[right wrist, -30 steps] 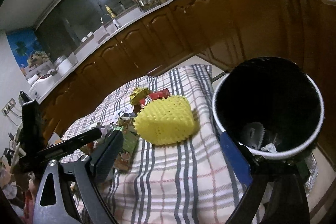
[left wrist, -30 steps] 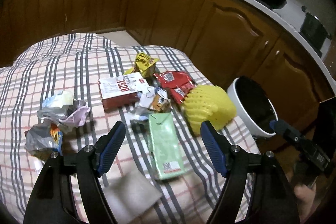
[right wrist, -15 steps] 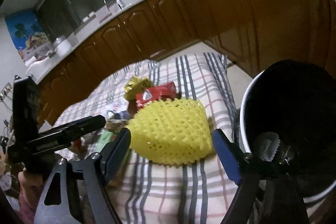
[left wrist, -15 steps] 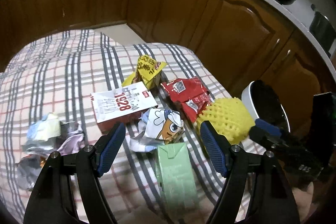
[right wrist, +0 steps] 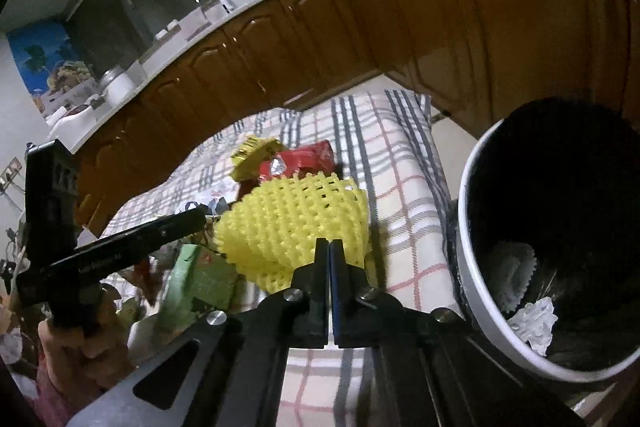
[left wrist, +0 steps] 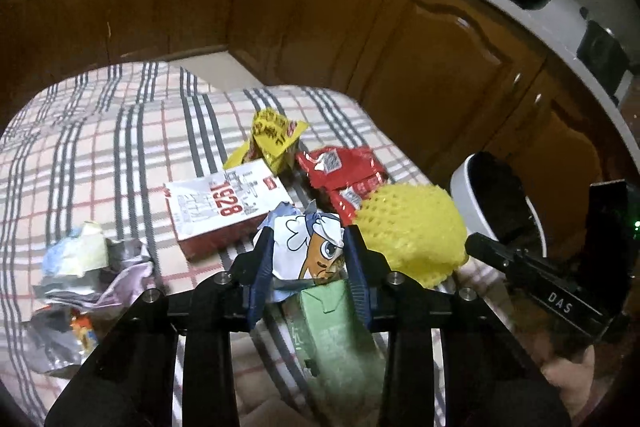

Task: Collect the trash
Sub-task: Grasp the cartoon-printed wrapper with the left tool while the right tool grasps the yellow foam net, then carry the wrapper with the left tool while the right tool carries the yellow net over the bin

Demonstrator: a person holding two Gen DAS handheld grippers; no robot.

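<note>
Here, plaid tablecloth (left wrist: 120,155) beneath litter, brown kitchen cabinets (left wrist: 304,11) behind.

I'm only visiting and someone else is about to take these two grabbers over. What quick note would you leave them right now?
Left tool: closed on the crumpled cartoon wrapper, which is on the checked cloth.
Right tool: closed on the near edge of the yellow foam net.
Bin: beside the table on the right, with some white paper already inside.
Left on the cloth: red-and-white box, yellow wrapper, red packets, green carton, crumpled pile.
Next: probably carry both pieces to the bin.
</note>
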